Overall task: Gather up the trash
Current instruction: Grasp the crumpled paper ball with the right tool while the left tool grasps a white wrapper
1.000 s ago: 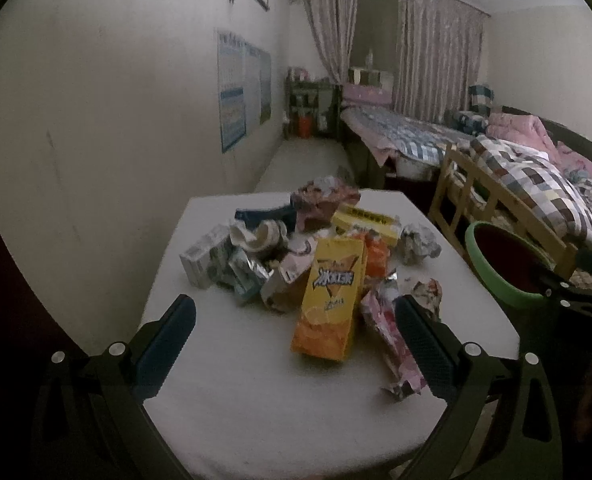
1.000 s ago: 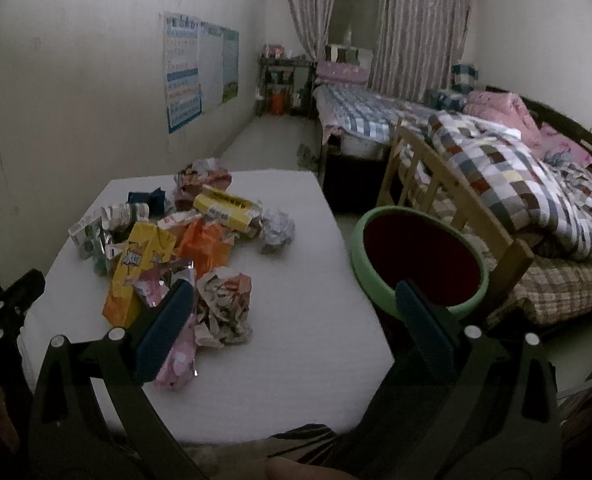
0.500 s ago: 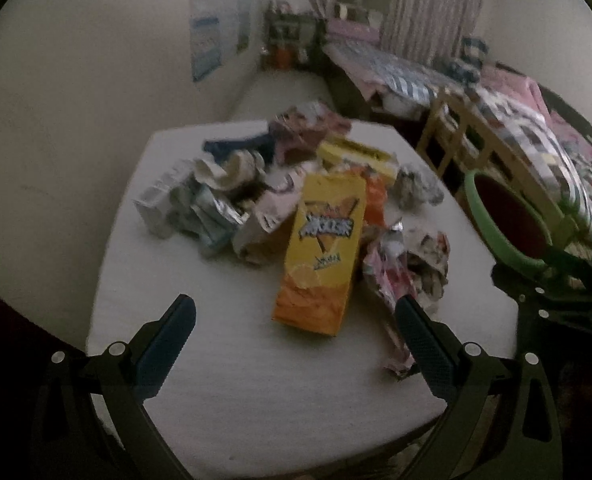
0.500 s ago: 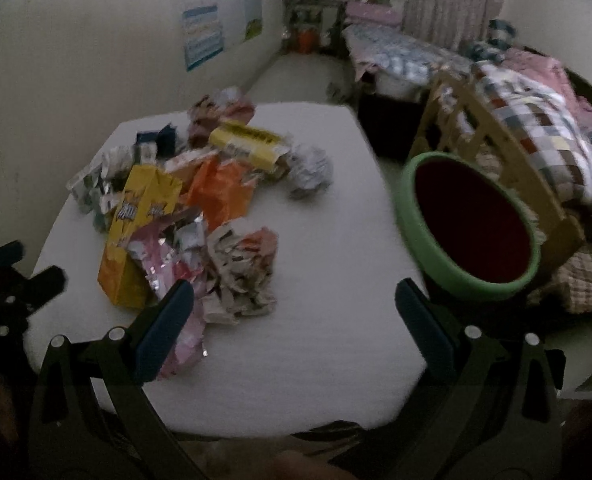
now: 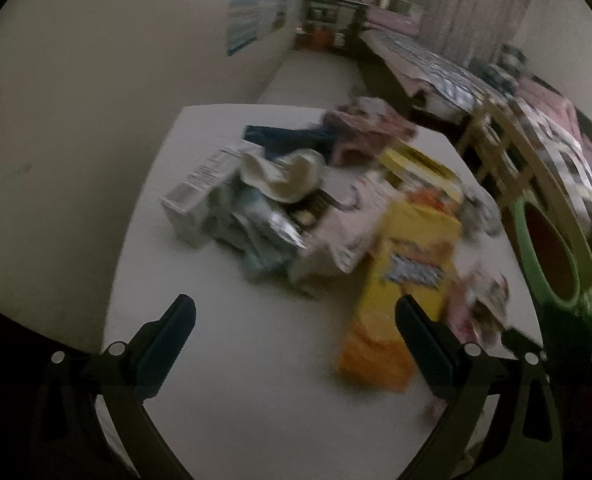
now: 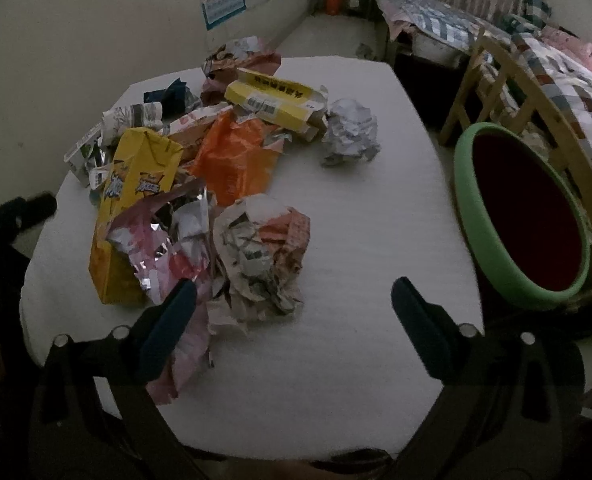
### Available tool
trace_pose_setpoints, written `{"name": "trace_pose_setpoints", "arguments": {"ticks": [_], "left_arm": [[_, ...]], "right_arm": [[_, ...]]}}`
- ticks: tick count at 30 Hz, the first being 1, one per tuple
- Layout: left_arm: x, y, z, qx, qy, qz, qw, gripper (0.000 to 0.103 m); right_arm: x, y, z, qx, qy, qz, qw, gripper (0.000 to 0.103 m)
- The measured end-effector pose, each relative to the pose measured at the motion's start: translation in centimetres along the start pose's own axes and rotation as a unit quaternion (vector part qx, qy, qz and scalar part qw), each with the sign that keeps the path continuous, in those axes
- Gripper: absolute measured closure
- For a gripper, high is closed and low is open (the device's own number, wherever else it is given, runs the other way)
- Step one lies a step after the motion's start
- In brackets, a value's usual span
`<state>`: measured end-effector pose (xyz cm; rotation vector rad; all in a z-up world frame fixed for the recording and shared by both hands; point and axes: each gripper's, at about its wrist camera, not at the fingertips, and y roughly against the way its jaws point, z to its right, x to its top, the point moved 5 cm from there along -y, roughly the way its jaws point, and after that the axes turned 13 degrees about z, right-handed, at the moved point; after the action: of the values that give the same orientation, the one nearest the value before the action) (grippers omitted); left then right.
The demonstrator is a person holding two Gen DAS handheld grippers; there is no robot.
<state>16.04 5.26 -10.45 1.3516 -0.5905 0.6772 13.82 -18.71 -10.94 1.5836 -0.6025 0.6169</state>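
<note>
A heap of trash lies on the white table (image 6: 376, 240): a yellow-orange snack box (image 6: 136, 184), a crumpled paper ball (image 6: 260, 252), a pink foil wrapper (image 6: 164, 248), an orange bag (image 6: 236, 160), a yellow carton (image 6: 276, 100) and a grey paper wad (image 6: 350, 132). My right gripper (image 6: 294, 300) hovers just before the paper ball; its jaws are wide and closing, with nothing pressed between them. The left view is blurred. My left gripper (image 5: 296, 320) stands open over bare table, the snack box (image 5: 408, 276) by its right finger, a white carton (image 5: 200, 188) farther off.
A green-rimmed bin (image 6: 524, 216) with a dark red inside stands off the table's right edge, against a wooden chair (image 6: 508, 80). Beds with checked covers fill the right. A wall with posters runs along the left. The other gripper (image 6: 20, 212) shows at the left edge.
Both grippers have sunk toward the table and tipped downward, so the trash looks larger. The left view has swung left across the heap. Nothing has been picked up.
</note>
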Motion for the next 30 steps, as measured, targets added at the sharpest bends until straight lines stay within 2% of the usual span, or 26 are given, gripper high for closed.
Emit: {"name": "trace_pose_setpoints", "arguments": {"ticks": [7, 13, 18, 23, 25, 30], "left_arm": [[2.4, -3.2, -3.5, 0.029, 0.058, -0.011, 0.9978, 0.009], [2.5, -7.5, -4.3, 0.03, 0.085, -0.053, 0.9945, 0.026], [1.9, -9.7, -4.0, 0.021, 0.094, -0.076, 0.9924, 0.05], [1.8, -10.2, -3.6, 0.01, 0.097, -0.073, 0.9925, 0.079], [1.8, -9.9, -3.3, 0.006, 0.095, -0.068, 0.9931, 0.082], [1.7, -8.4, -3.4, 0.003, 0.097, -0.061, 0.9935, 0.087]], "right_arm": [[0.1, -1.6, -0.3, 0.009, -0.003, -0.019, 1.0, 0.018], [-0.3, -3.3, -0.4, 0.012, -0.003, -0.044, 0.999, 0.029], [-0.5, -4.0, -0.5, 0.028, -0.009, -0.055, 0.998, 0.037], [-0.3, -4.0, -1.0, 0.053, -0.016, -0.054, 0.997, 0.058], [-0.2, -3.8, -1.0, 0.058, -0.018, -0.052, 0.997, 0.068], [0.0, -2.9, -0.8, 0.061, -0.023, -0.046, 0.997, 0.072]]}}
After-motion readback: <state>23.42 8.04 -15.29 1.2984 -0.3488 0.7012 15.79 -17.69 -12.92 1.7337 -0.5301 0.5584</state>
